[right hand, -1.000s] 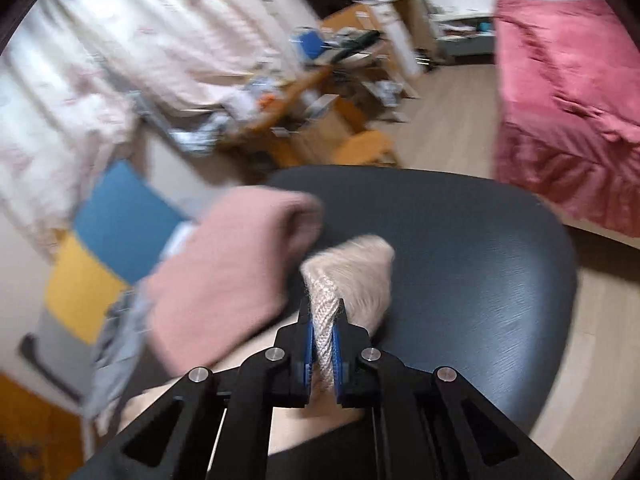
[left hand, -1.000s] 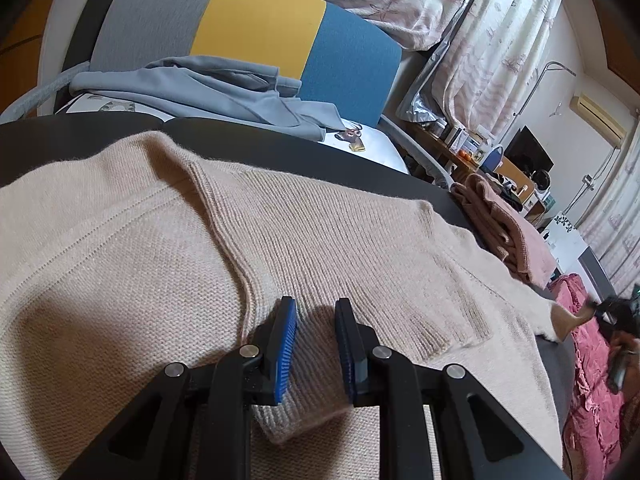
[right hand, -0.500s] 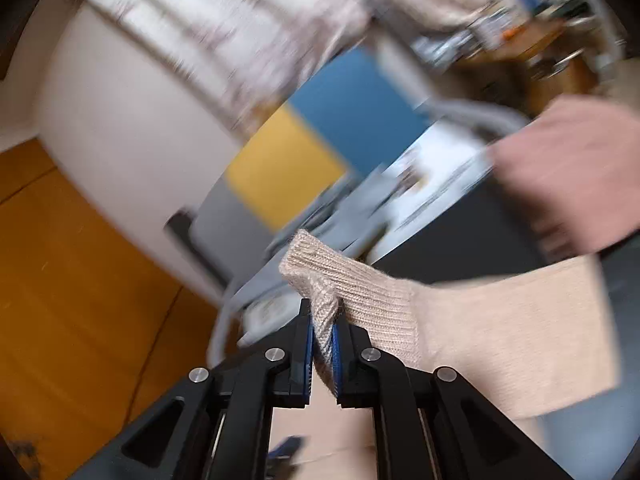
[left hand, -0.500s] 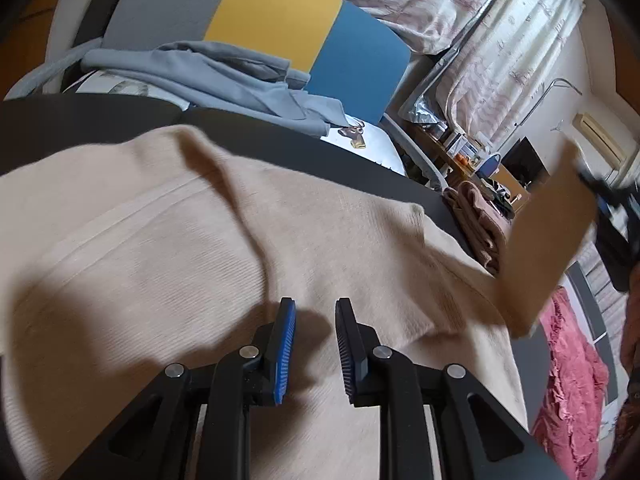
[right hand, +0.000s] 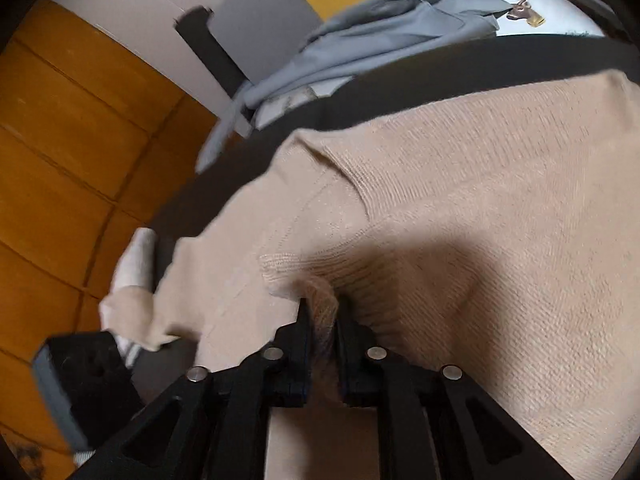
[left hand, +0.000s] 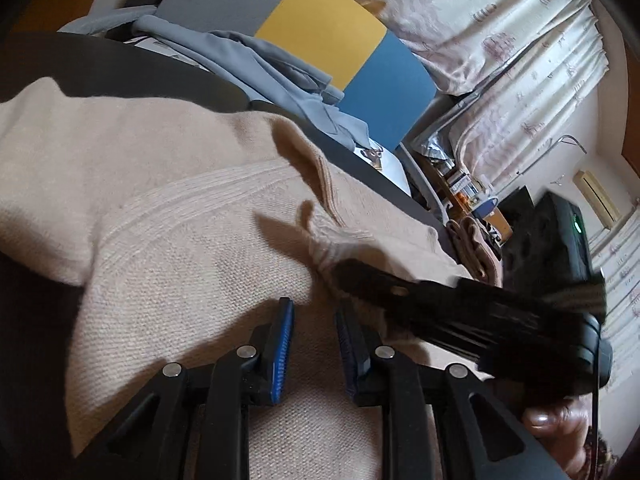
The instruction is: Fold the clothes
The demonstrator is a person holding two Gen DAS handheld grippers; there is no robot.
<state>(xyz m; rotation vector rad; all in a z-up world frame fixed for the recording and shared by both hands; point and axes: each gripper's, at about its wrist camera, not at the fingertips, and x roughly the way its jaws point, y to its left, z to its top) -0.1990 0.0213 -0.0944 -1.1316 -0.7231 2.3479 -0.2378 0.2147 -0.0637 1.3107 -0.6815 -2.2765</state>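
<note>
Sweater, beige knit, spread across dark round tabletop. Folding under way: one sleeve laid over body, cuff pinched between jaws of right tool; remaining folds not done. Left tool hovers just above knit, jaws narrowly apart, holding nothing. Sleeve's long axis runs across body toward left tool; sweater's own heading unclear. Grey garment waits on chair behind.

A lived-in home bedroom is showing here. Pale patterned curtains are hanging along the window wall, a white wall-mounted air conditioner is sitting high beyond them, a cluttered wooden desk is standing below, and orange wooden panelling is lining one side.
</note>
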